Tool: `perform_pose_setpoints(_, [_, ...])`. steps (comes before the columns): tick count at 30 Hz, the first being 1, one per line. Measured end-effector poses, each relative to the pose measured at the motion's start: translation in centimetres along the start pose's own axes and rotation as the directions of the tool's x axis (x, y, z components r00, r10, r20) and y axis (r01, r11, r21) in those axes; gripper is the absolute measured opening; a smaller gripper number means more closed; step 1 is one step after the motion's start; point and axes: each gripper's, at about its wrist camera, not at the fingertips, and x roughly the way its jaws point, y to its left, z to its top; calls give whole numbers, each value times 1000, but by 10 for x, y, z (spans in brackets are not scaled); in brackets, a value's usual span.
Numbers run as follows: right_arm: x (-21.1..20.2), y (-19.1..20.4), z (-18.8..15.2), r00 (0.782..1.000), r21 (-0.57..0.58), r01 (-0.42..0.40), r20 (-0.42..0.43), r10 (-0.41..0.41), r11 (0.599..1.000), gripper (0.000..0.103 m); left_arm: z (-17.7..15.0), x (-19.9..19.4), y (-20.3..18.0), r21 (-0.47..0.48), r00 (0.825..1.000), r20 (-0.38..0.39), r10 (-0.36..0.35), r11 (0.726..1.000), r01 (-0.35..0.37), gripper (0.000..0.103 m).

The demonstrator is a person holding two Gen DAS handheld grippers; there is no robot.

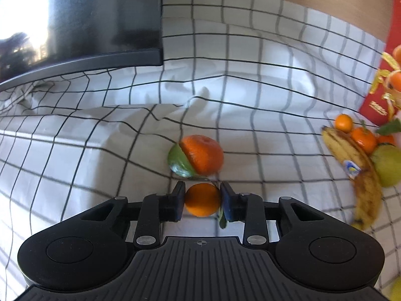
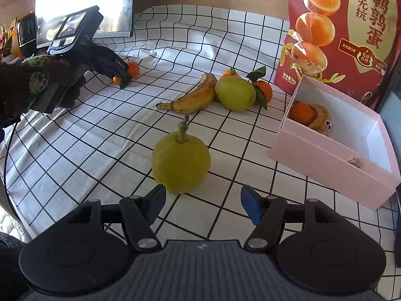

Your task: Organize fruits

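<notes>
Your left claw point(image 1: 202, 200) pinches a small orange point(image 1: 202, 199); lift it twd the pink box point(image 2: 325, 155). Right claw point(image 2: 203, 202) gapes empty by the pear point(image 2: 181, 161).

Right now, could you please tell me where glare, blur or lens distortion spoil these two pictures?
Left wrist view: the glossy black screen carries white window glare; the spotted yellow banana is smeared near the right edge. Right wrist view: sharper, though the checked white cloth shows fisheye-bowed lines, and the bright window is blown out.

Small orange point(image 1: 202, 200) between gripper pads point(image 1: 180, 200)
</notes>
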Motion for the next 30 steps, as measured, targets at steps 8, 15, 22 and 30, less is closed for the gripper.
perform_pose_setpoints(8, [6,4,10,999,-5,-42,32,42,999,69,-48,-63,-49,0,973,-36,-229,973,230,35])
perform_pose_setpoints(15, [27,10,23,996,-42,-78,45,80,996,69,-73,-97,-82,52,948,-68,-312,947,316,35])
perform_pose_setpoints(22, [40,10,24,994,-52,-104,17,105,993,67,-81,-106,-92,61,945,-86,-316,945,321,35])
perform_pose_setpoints(30, [18,-12,17,994,25,-99,53,98,995,62,-65,-111,-125,114,924,-77,-375,917,382,35])
